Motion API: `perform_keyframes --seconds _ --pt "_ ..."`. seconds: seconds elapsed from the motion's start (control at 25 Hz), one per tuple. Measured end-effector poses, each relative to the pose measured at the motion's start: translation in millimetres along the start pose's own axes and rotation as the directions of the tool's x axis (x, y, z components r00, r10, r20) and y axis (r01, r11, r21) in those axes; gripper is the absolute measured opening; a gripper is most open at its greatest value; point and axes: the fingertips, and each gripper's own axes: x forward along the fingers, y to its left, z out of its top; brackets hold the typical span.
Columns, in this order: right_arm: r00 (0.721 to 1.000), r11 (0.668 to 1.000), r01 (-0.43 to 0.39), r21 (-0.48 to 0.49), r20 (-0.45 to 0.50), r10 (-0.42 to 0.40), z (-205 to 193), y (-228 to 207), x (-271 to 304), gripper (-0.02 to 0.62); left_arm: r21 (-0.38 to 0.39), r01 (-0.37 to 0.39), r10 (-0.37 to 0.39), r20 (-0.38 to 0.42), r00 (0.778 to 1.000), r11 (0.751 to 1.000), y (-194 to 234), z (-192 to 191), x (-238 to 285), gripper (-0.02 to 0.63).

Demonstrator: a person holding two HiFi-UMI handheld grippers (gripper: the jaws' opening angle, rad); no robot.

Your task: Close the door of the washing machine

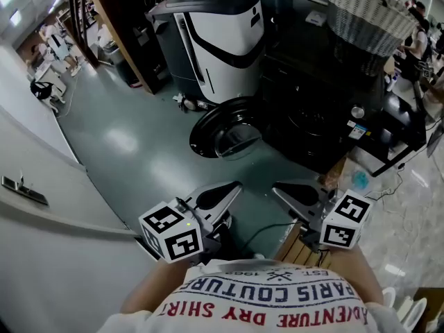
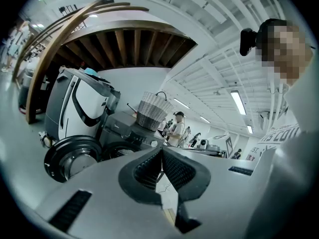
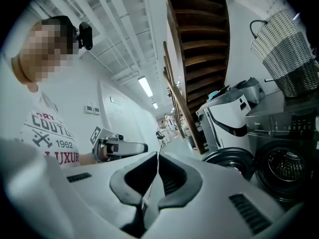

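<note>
The dark washing machine [image 1: 312, 116] stands ahead at the right with its round door [image 1: 225, 136] swung wide open to the left. Both grippers are held low and close to me, well short of the door. My left gripper [image 1: 237, 186] and my right gripper [image 1: 276, 188] are both shut and empty, their tips pointing toward each other. The left gripper view shows the door [image 2: 72, 158] and the drum opening [image 2: 117, 151] left of my shut left gripper [image 2: 161, 151]. In the right gripper view the door [image 3: 232, 158] and drum [image 3: 284, 168] lie right of my shut right gripper [image 3: 157, 156].
A wicker basket [image 1: 371, 12] sits on top of the washing machine. A white and black appliance [image 1: 222, 33] stands just behind the open door. A wooden stair beam [image 1: 118, 26] rises at the back left, and a white wall [image 1: 41, 186] runs along my left.
</note>
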Motion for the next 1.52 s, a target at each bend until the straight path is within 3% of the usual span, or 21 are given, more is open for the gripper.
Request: perform_keyframes --seconds 0.24,0.44,0.64,1.04,1.28,1.52 --pt "1.0 0.999 -0.018 0.043 -0.022 0.019 -3 -17 48 0.025 -0.026 -0.015 0.015 -0.008 1.0 1.0 49 7 -9 0.029" --pt "1.0 0.996 -0.01 0.085 -0.027 0.012 0 -50 100 0.025 0.032 -0.003 0.004 -0.045 0.999 0.999 99 22 -2 0.029" --pt "0.999 0.992 0.008 0.126 -0.042 -0.003 1 -88 157 0.025 -0.01 0.004 -0.005 -0.087 0.996 1.0 166 39 6 0.029" --pt "0.99 0.972 0.116 0.206 -0.105 -0.096 -5 -164 250 0.025 -0.067 0.034 -0.046 -0.183 0.982 0.997 292 52 25 0.029" --pt "0.979 0.953 0.189 0.238 -0.119 -0.165 -5 -194 270 0.025 -0.088 0.027 -0.048 -0.255 0.966 0.996 352 44 38 0.029" --pt "0.968 0.931 0.242 0.274 -0.136 -0.211 -13 -222 278 0.025 -0.051 0.011 -0.026 -0.32 0.947 0.999 406 26 55 0.031"
